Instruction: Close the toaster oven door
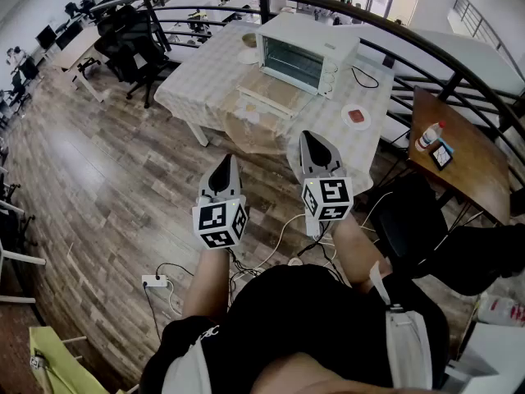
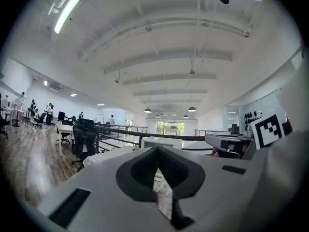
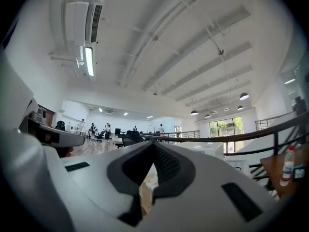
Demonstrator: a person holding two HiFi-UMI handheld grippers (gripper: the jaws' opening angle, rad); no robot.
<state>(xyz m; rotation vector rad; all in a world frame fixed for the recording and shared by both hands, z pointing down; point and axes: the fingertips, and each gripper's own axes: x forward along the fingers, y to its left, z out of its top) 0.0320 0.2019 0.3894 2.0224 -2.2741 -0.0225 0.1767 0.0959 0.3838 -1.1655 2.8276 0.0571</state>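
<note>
Left gripper (image 1: 225, 161): jaws fully together, nothing between them, touching nothing; held in the air over the wood floor (image 1: 98, 179), nose aimed toward the table (image 1: 201, 84). Its own view confirms this: the pads meet at the tip (image 2: 158, 150), and only a sliver of checked cloth shows through the gap lower down. Right gripper (image 1: 310, 136): jaws likewise closed tip to tip (image 3: 153, 145), empty, held just beside the left one and slightly further forward, near the table's front edge but not in contact. Toaster oven (image 1: 305, 49): sits on the far half of the checked-cloth table, well apart from both grippers. Long axis runs from upper left to lower right in the head view; the front faces the person, turned somewhat to their left. Toaster oven door (image 1: 271, 97): open, folded down and lying roughly flat in front of the cavity, with its free edge nearest the person. Body is white and box-shaped, with the cavity showing as a dark, glassy opening and a strip of knobs at the right end of the front. The oven also shows just above the closed jaw tips in the left gripper view (image 2: 161, 141) and as a white box to the right of the jaws in the right gripper view (image 3: 208, 149). A small plate (image 1: 356, 117) holding something red lies on the table right of the oven.
</note>
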